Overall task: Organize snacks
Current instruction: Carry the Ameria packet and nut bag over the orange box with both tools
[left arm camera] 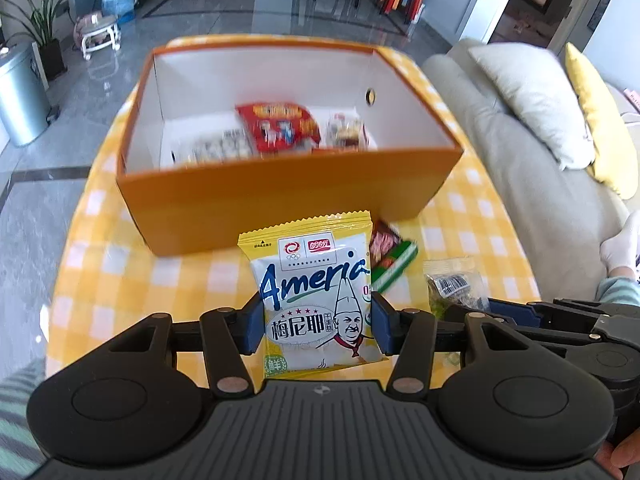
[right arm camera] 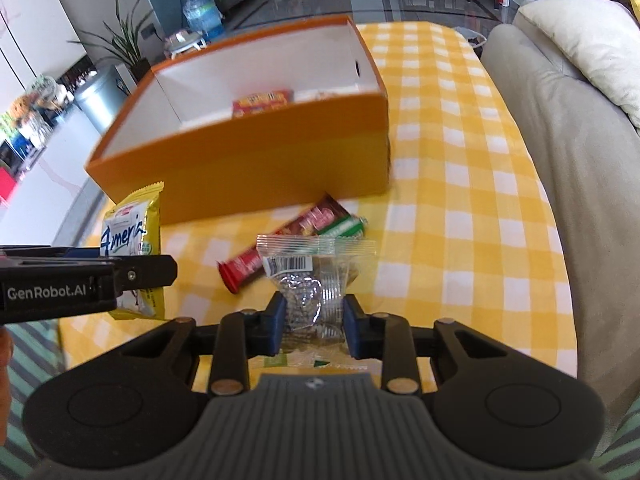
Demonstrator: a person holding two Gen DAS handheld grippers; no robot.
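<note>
My left gripper (left arm camera: 316, 320) clamps the yellow packet (left arm camera: 316, 292), bottom centre; my right gripper (right arm camera: 314, 326) pinches the clear packet (right arm camera: 316, 280) below the box (right arm camera: 248, 168).

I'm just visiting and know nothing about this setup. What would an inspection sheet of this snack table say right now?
Surface: yellow checked tablecloth, no spills seen.
Job's things: orange box open, several snacks inside, including a red packet; two snack bars lie on the cloth before it.
Clutter: nothing seen.
Grippers: left gripper shut on yellow packet; right gripper shut on clear packet, both lifted off the cloth.
Cables: nothing seen.
Surroundings: sofa with cushions, metal bin, water bottle, potted plant.
</note>
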